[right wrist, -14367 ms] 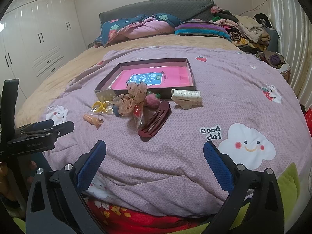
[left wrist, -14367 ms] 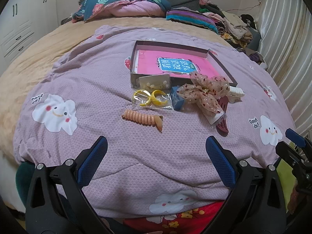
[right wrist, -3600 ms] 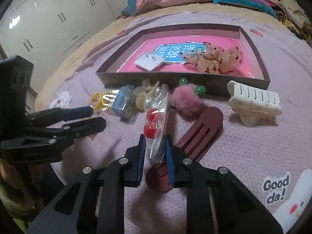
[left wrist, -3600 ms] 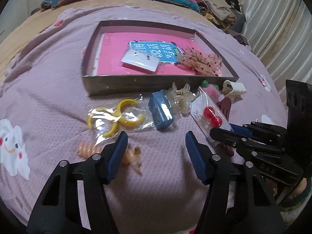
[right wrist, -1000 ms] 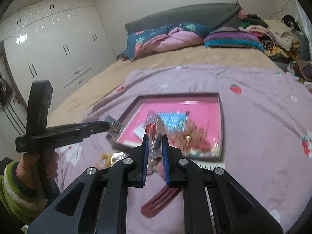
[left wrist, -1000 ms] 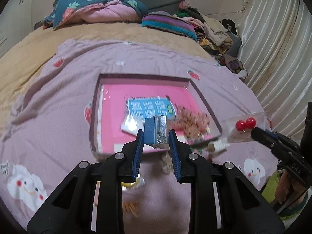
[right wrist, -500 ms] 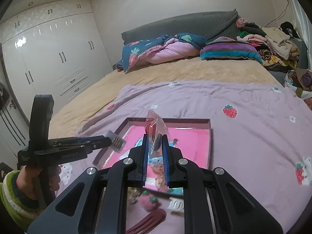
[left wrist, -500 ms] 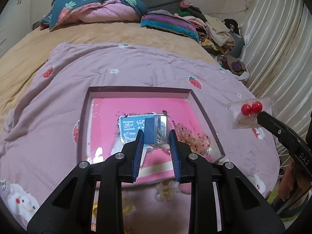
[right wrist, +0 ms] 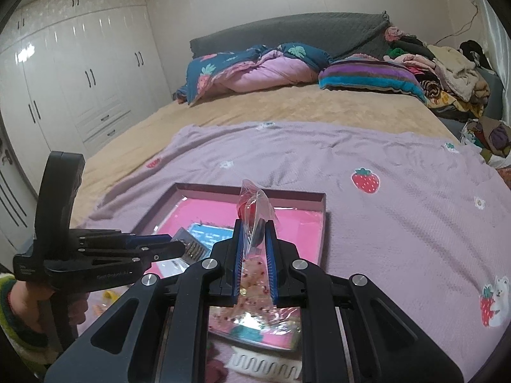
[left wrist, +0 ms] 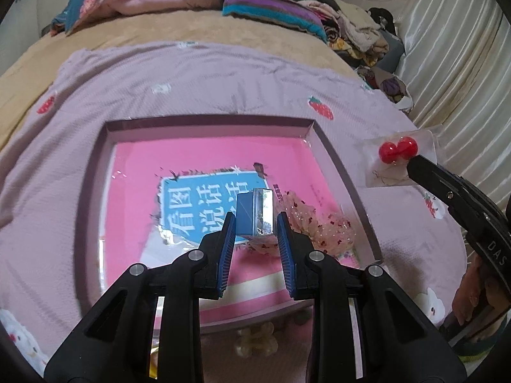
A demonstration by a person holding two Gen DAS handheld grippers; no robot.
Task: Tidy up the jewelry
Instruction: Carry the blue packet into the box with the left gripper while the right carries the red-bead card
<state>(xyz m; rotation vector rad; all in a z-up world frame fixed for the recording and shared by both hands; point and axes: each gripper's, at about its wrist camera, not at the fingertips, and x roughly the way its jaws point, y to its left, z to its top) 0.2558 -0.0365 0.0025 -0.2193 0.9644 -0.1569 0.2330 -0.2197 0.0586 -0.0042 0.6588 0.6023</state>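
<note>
Since half a second ago both hand-held grippers have carried their loads farther over the tray (left wrist: 92,191), which now fills more of the left wrist view. The left hand-held gripper (left wrist: 255,223) is clamped on a small blue box (left wrist: 254,212), pinched by its two side faces and held upright above the tray's pink lining, roughly at the tray's centre. The right hand-held gripper (right wrist: 252,242) is clamped on the lower part of a clear packet (right wrist: 254,210) of red bead earrings (left wrist: 397,150), so the beads stand clear above the fingertips. In the left view that packet hangs at about 2 o'clock from the box, just outside the tray's right wall. A sequined bow (left wrist: 314,226) already lies inside, at 4 o'clock from the box. Holding both items high probably lets each be set down in open lining rather than on the bow.
</note>
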